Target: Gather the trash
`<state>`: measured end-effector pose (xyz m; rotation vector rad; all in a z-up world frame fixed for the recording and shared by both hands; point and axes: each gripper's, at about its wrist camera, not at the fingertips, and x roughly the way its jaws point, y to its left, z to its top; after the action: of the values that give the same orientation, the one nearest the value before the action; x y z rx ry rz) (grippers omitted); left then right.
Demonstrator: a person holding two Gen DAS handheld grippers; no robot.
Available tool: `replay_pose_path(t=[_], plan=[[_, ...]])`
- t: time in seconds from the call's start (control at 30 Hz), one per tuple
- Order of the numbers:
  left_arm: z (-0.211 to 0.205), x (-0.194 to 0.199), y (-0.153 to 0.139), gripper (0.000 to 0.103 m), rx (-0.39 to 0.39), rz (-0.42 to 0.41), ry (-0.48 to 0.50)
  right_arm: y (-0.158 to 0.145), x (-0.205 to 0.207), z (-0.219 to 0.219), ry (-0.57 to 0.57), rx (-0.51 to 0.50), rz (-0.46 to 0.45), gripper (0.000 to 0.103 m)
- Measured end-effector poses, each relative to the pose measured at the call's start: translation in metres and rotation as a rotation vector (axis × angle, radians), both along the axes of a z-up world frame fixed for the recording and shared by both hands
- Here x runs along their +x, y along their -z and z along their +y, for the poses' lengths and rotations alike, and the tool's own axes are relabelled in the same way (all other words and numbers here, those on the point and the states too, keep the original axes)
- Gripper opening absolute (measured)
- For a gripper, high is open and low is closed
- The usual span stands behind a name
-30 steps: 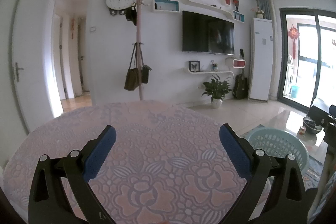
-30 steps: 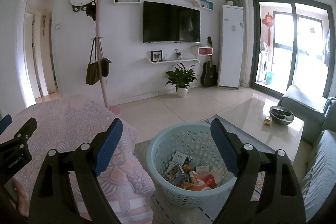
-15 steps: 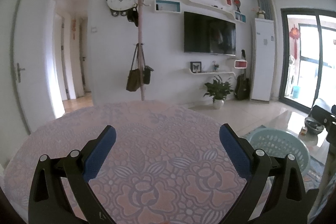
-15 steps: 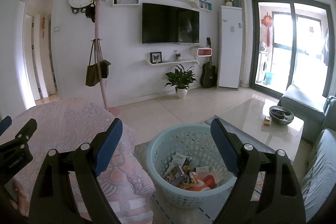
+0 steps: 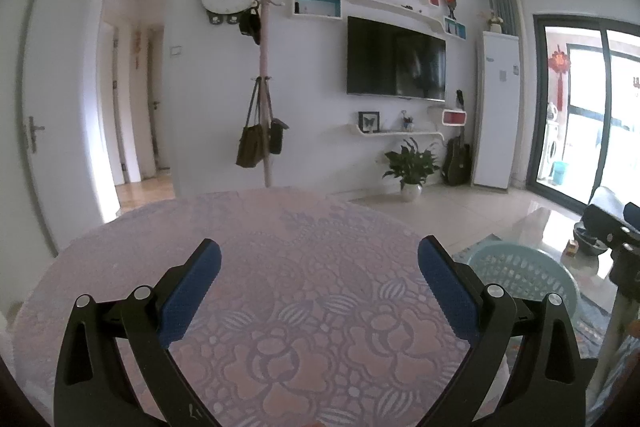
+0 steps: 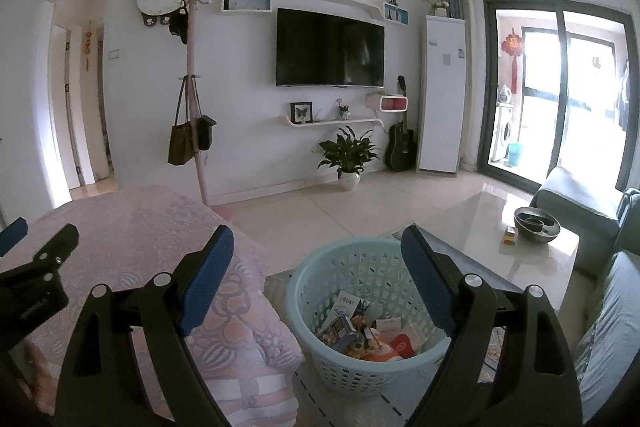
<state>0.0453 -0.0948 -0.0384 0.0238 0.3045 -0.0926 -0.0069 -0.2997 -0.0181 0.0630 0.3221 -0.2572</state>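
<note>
My right gripper (image 6: 318, 263) hangs wide open above the basket (image 6: 320, 291) holding what look like wrappers (image 6: 360, 331), with the pink cloth (image 6: 132, 239) and left gripper (image 6: 36, 267) alongside.

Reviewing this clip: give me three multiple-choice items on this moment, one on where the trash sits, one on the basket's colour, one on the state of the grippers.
1. Where is the collected trash?
A. On the floral tablecloth
B. In the laundry basket
C. On the glass coffee table

2. What colour is the laundry basket?
A. Light blue
B. Red
C. Black

3. How are the left gripper and right gripper?
A. Both open, holding nothing
B. Both shut on trash
C. Right shut on a packet

Answers: 1 B, packets lie inside the basket; 2 A, its perforated wall is light blue; 3 A, the blue pads stand wide apart with nothing between.
</note>
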Motion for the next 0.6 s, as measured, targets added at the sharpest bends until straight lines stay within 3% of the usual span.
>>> replay_pose_path(t=[0.6], plan=[[0.021, -0.038, -0.017, 0.096, 0.002, 0.003, -0.066, -0.006, -0.010, 0.017, -0.014, 0.002, -0.007, 0.081]])
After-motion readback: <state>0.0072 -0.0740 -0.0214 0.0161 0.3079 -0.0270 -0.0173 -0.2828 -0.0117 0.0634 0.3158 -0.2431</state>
